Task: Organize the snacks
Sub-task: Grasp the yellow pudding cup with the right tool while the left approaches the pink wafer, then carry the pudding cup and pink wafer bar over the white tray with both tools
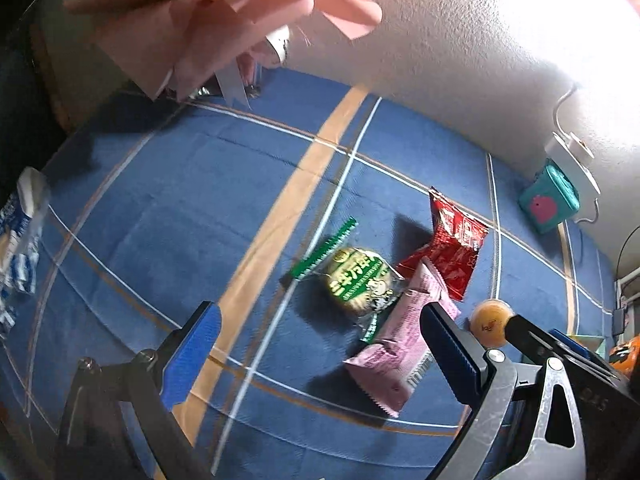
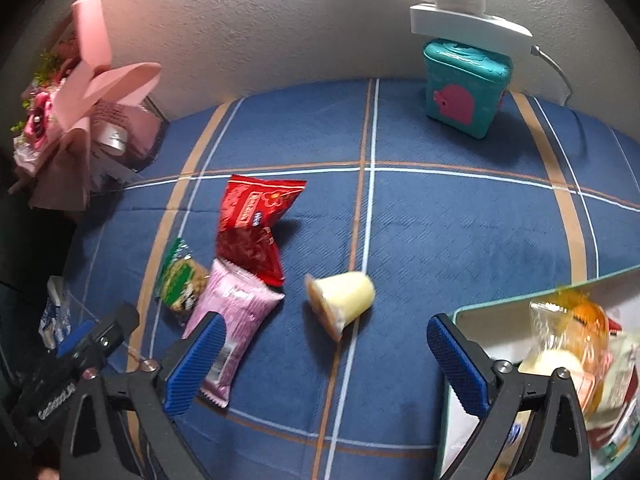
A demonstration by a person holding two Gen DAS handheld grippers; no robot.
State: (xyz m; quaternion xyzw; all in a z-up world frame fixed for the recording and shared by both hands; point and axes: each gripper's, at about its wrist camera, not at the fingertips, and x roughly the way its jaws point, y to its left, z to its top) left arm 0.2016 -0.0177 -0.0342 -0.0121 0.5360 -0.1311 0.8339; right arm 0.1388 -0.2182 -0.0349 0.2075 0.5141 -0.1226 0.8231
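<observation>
Left gripper: nearest my left lens, jaws spread wide with nothing between them, blue pads at 7 and 5 o'clock above the blue plaid cloth.
Blue-and-white packets: at 9 o'clock of my left view, at the cloth's edge, too blurred for me to read.
Pink bouquet: at 12 o'clock in the left view, against the wall.
Green round snack: just right of centre, touching the pink wrapper.
Pink wrapper: at 5 o'clock in the left view, lying flat, its near end just beside my right-hand pad; the red packet overlaps its far end.
Red packet: at 3 o'clock of the green snack, propped up and crumpled.
Right gripper: jaws spread, holding nothing.
Jelly cup: tipped on its side on the cloth, ahead of the right gripper's open jaws, apart from both pads.
Teal tin: at 1 o'clock, upright near the wall, a white power strip on top.
Snack box: at 4 o'clock in the right view, open, already holding several wrapped snacks.
</observation>
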